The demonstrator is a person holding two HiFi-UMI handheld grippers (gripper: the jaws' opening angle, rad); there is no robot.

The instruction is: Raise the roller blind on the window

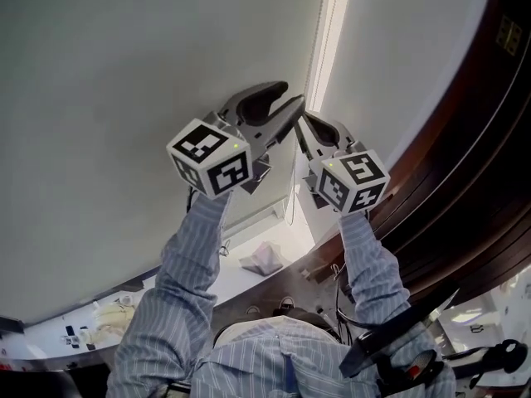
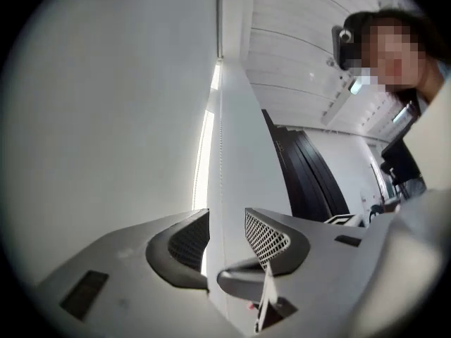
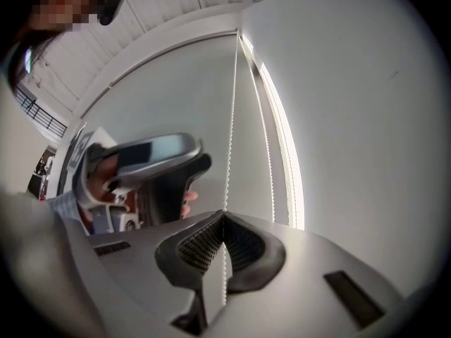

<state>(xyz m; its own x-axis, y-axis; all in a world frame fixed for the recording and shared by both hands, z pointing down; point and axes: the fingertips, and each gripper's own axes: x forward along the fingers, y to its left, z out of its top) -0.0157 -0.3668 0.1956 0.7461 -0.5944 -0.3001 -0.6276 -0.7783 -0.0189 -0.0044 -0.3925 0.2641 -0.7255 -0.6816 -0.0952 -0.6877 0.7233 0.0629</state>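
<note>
The pale roller blind (image 1: 124,98) hangs over the window, with a bright strip of daylight (image 1: 328,31) along its right edge. Its white bead chain (image 3: 230,132) runs down into my right gripper (image 3: 224,217), which is shut on it; a second strand (image 3: 262,139) hangs free beside it. In the head view both grippers are raised side by side at the blind's edge, the right gripper (image 1: 303,127) just below the left gripper (image 1: 289,104). My left gripper (image 2: 227,220) stands open, the thin chain (image 2: 220,160) passing between its pads without touching them.
A white wall panel (image 1: 398,56) stands right of the window, and beyond it a dark wooden frame (image 1: 465,164). Below, the window sill (image 1: 249,226) carries a crumpled white cloth (image 1: 265,258). Small items lie at the lower left (image 1: 99,322).
</note>
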